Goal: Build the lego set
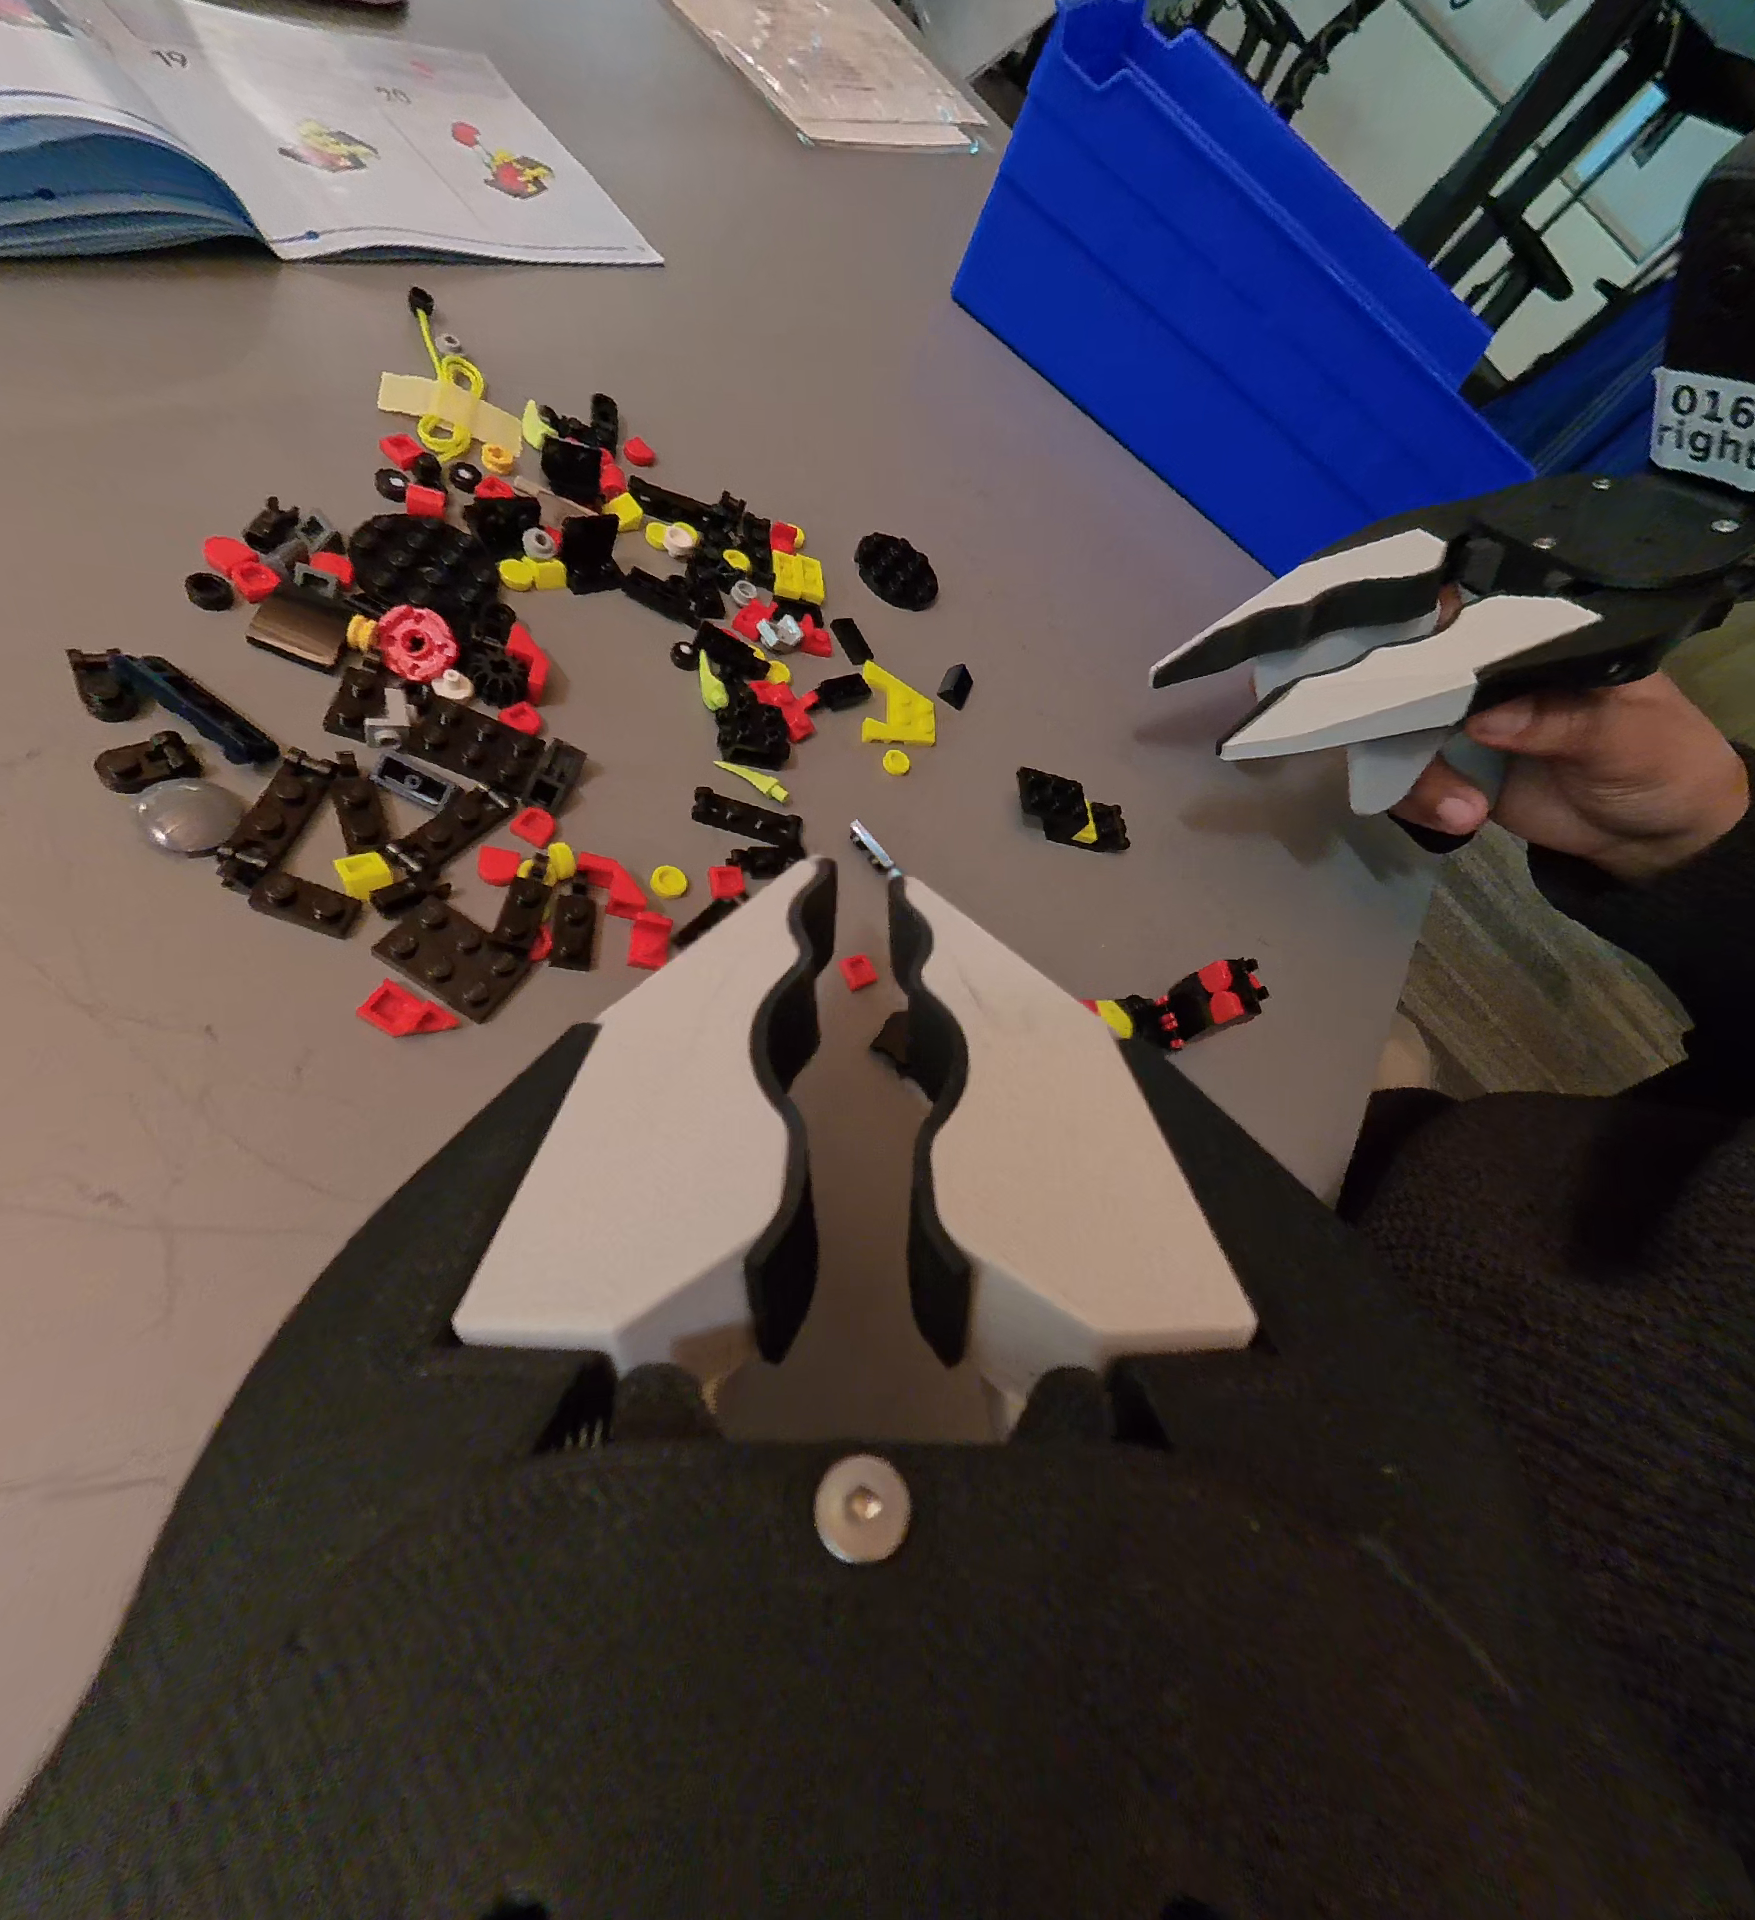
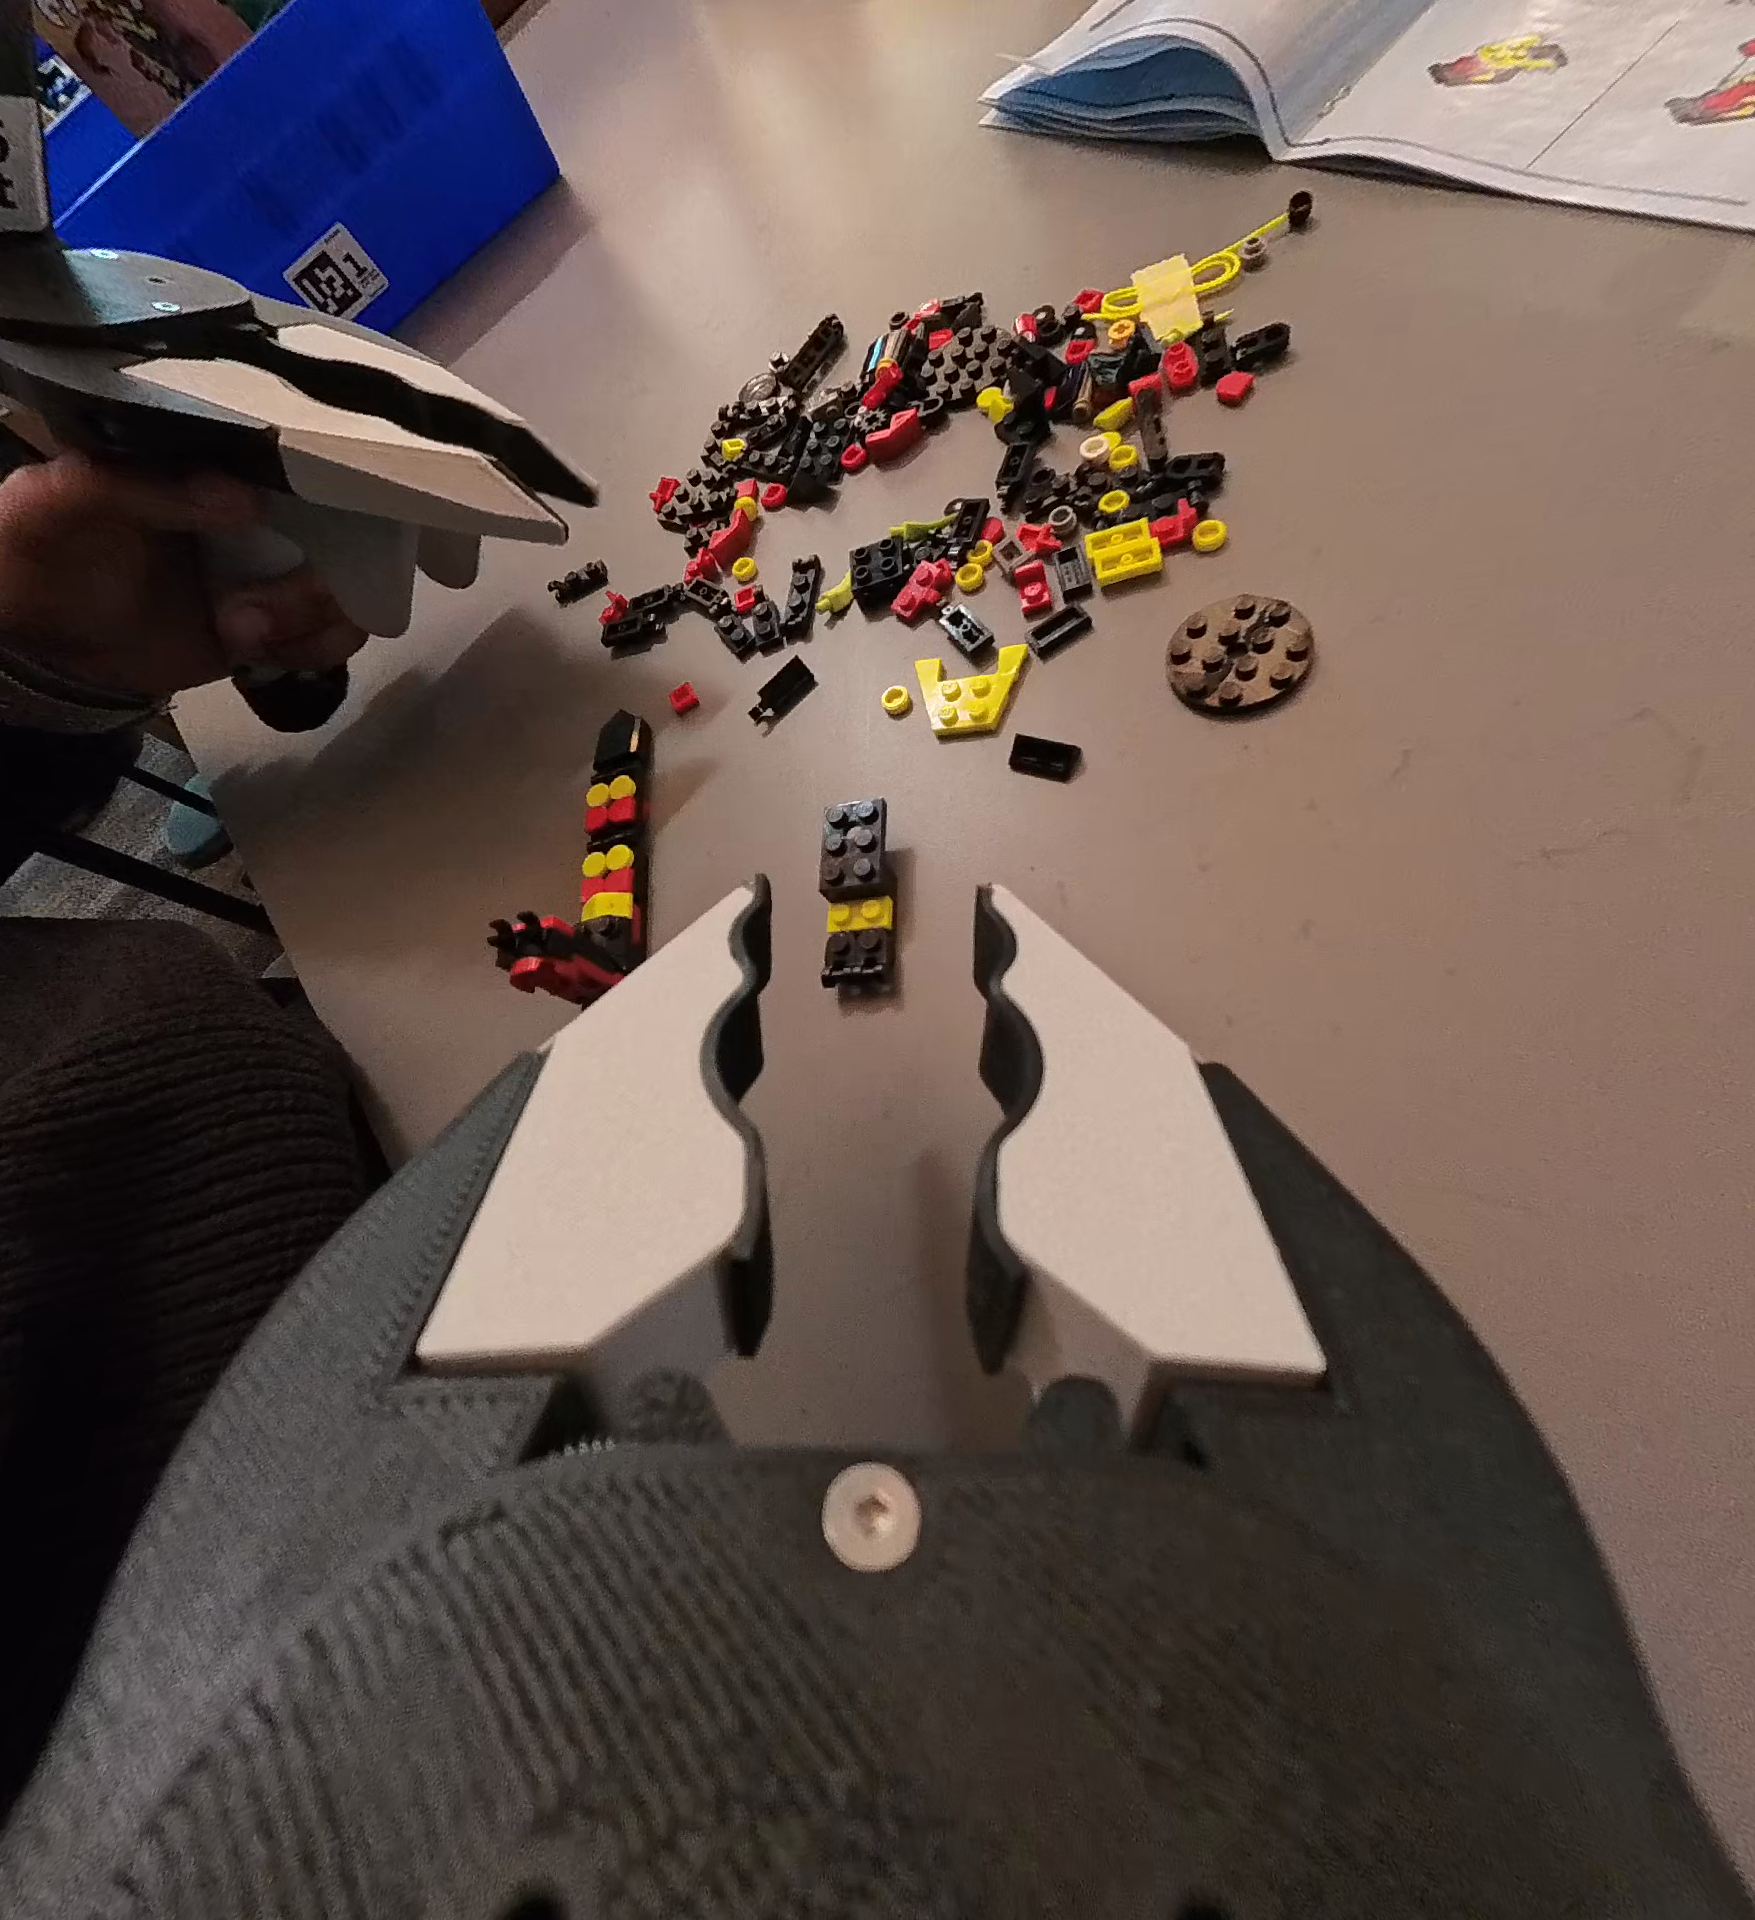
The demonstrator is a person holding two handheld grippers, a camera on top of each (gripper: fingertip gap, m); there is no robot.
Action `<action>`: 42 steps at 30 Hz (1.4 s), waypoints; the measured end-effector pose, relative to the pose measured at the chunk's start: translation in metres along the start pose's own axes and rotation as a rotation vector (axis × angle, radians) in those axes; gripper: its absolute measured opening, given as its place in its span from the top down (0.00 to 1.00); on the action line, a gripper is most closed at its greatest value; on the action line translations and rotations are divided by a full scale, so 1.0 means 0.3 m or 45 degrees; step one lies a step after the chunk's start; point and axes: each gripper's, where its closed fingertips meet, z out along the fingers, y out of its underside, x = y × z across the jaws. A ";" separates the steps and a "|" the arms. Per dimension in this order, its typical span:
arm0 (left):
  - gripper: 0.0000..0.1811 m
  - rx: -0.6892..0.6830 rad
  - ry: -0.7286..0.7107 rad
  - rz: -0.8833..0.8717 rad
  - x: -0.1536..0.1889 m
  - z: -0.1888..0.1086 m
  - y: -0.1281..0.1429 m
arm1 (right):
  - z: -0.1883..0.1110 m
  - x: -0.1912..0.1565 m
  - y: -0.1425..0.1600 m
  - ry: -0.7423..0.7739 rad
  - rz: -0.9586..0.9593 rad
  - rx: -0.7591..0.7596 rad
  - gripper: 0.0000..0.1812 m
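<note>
Loose black, red and yellow lego pieces (image 1: 540,675) lie in a pile on the grey table (image 1: 73,1143); the pile also shows in the right wrist view (image 2: 1008,468). My right gripper (image 2: 873,909) is open and empty, low over a small black and yellow assembly (image 2: 857,904) that lies between its tips. A longer red, black and yellow assembly (image 2: 613,862) lies to its left. My left gripper (image 1: 859,875) has only a narrow gap and holds nothing; it hovers over a small red piece (image 1: 857,971) near the pile's edge. The right gripper (image 1: 1190,712) shows at the right of the left wrist view.
An open instruction booklet (image 1: 333,156) lies at the far side of the table. A blue bin (image 1: 1216,291) stands by the table edge. A yellow wedge plate (image 2: 972,691) and a round black plate (image 2: 1239,652) lie apart from the pile. A clear plastic bag (image 1: 831,73) lies beyond. One gripper's finger ends stand about 15 centimetres off the other's.
</note>
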 end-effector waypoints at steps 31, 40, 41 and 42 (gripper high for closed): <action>1.00 -0.019 0.100 -0.055 0.023 0.000 0.008 | 0.002 0.009 0.000 0.001 0.013 -0.003 0.79; 1.00 0.007 0.122 -0.035 0.037 -0.004 -0.005 | 0.002 0.008 0.003 0.000 0.011 -0.007 0.79; 1.00 0.006 0.121 -0.034 0.036 -0.004 -0.004 | 0.002 0.008 0.003 0.000 0.010 -0.007 0.79; 1.00 0.006 0.118 -0.034 0.035 -0.003 -0.004 | 0.002 0.008 0.003 0.000 0.010 -0.006 0.79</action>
